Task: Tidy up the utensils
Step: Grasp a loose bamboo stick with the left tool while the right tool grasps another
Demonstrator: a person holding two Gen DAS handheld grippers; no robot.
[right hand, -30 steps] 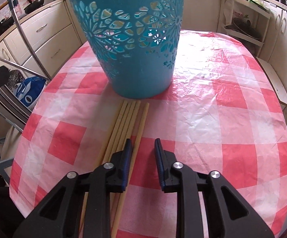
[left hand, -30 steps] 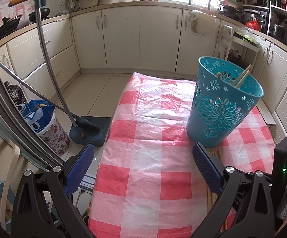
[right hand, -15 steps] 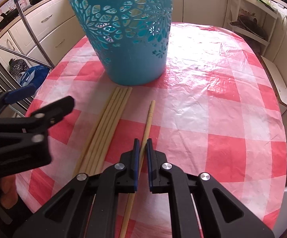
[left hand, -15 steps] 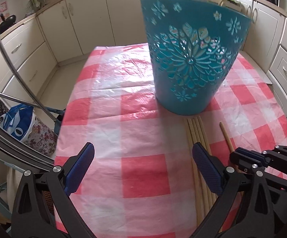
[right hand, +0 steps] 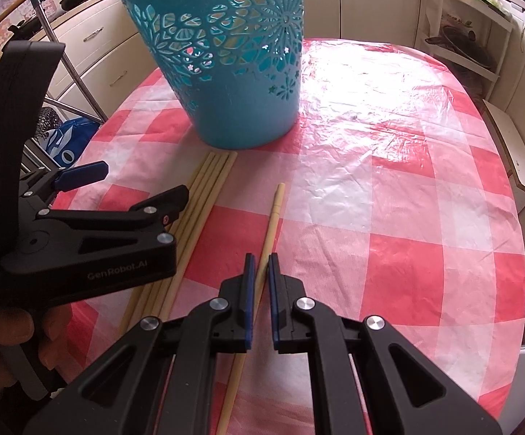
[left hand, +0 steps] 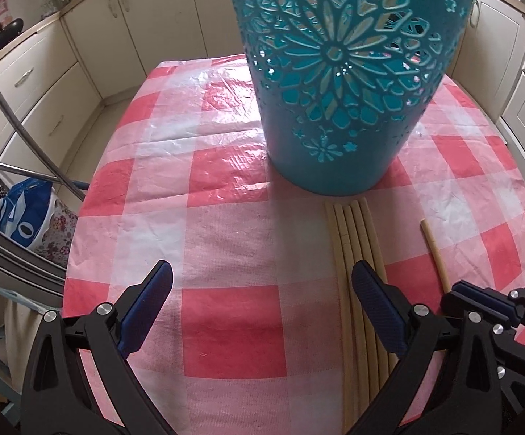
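Note:
A teal cut-out basket (left hand: 338, 83) (right hand: 226, 61) stands on the red-and-white checked tablecloth (left hand: 226, 239) (right hand: 389, 199). Several pale wooden chopsticks (left hand: 356, 253) (right hand: 204, 195) lie side by side in front of it. One single chopstick (right hand: 271, 224) (left hand: 434, 253) lies apart to their right. My right gripper (right hand: 259, 275) has its jaws closed narrowly around this single chopstick, low over the cloth. My left gripper (left hand: 262, 290) is open wide and empty, its right finger over the bundle; it also shows in the right wrist view (right hand: 132, 188).
Cream kitchen cabinets (left hand: 81, 54) ring the table. A metal rack and a blue-and-white bag (left hand: 23, 217) stand on the floor at the left. A white shelf unit (right hand: 461, 36) stands at the far right. More chopsticks show through the basket's holes.
My left gripper has come down and forward, close to the basket and over the bundle. My right gripper closed around one chopstick and shifted it to the right, away from the bundle.

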